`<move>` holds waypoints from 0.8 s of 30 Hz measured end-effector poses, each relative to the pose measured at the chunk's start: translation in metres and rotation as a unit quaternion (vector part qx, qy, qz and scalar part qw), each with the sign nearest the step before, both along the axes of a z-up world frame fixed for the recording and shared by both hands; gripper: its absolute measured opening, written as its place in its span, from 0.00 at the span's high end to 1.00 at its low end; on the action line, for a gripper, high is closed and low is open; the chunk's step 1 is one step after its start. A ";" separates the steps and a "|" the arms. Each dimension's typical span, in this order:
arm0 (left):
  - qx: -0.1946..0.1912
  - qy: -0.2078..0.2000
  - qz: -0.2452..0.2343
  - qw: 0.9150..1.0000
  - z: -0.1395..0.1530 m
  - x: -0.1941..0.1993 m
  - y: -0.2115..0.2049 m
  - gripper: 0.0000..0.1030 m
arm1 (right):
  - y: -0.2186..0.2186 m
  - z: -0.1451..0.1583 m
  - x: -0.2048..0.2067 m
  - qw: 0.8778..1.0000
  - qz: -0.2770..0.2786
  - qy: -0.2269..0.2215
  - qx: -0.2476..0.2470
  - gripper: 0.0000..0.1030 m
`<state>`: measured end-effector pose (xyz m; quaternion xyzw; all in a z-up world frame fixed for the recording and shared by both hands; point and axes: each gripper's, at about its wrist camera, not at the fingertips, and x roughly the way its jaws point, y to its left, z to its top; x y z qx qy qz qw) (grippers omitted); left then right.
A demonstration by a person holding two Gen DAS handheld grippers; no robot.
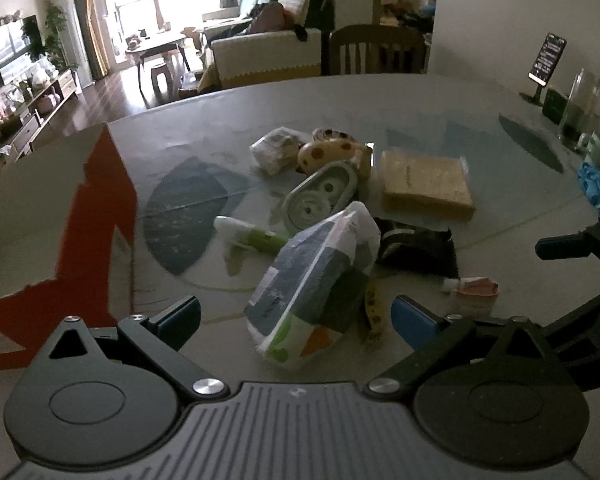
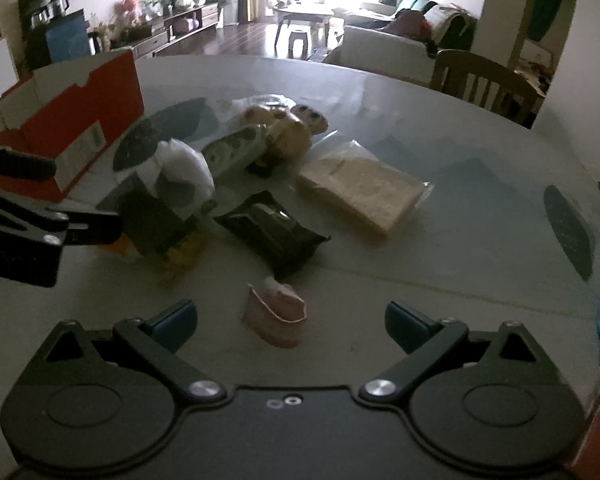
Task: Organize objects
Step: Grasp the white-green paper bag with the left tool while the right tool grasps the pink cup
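Your left gripper [image 1: 296,316] is spread around the tilted snack bag [image 1: 314,280], long axis running 7 to 1 o'clock. Your right gripper [image 2: 291,320] is spread, pink tube [image 2: 278,312] between its fingers, cap at 12.

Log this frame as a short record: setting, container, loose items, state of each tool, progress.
setting: round table in a living room
container: red cardboard box, at the table's left
loose items: white plastic bag, tan wrapped block, black packet, pink tube, green case, spotted toy
left tool: open, around the bag, not gripping
right tool: open, empty, pink tube between its fingers
progress: items not yet boxed
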<state>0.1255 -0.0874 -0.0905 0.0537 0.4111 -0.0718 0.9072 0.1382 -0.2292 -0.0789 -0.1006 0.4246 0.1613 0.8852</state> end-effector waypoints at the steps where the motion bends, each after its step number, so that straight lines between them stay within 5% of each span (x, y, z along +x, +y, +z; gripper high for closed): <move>1: 0.003 0.001 -0.003 1.000 -0.002 0.002 -0.001 0.01 | 0.000 -0.002 0.002 1.000 0.005 0.002 0.000 0.04; 13: 0.023 0.026 -0.009 0.999 -0.024 0.036 -0.008 0.16 | 0.002 -0.026 0.025 0.999 0.030 0.028 -0.005 0.08; 15: 0.016 0.033 -0.003 0.999 -0.026 0.039 -0.005 0.24 | 0.003 -0.028 0.028 0.999 0.033 0.030 -0.005 0.10; 19: 0.006 0.038 -0.007 0.999 -0.026 0.041 -0.004 0.38 | 0.003 -0.031 0.032 0.999 0.038 0.038 -0.007 0.32; 24: -0.003 0.041 -0.005 0.999 -0.026 0.039 -0.004 0.53 | 0.002 -0.031 0.035 0.998 0.042 0.044 0.003 0.37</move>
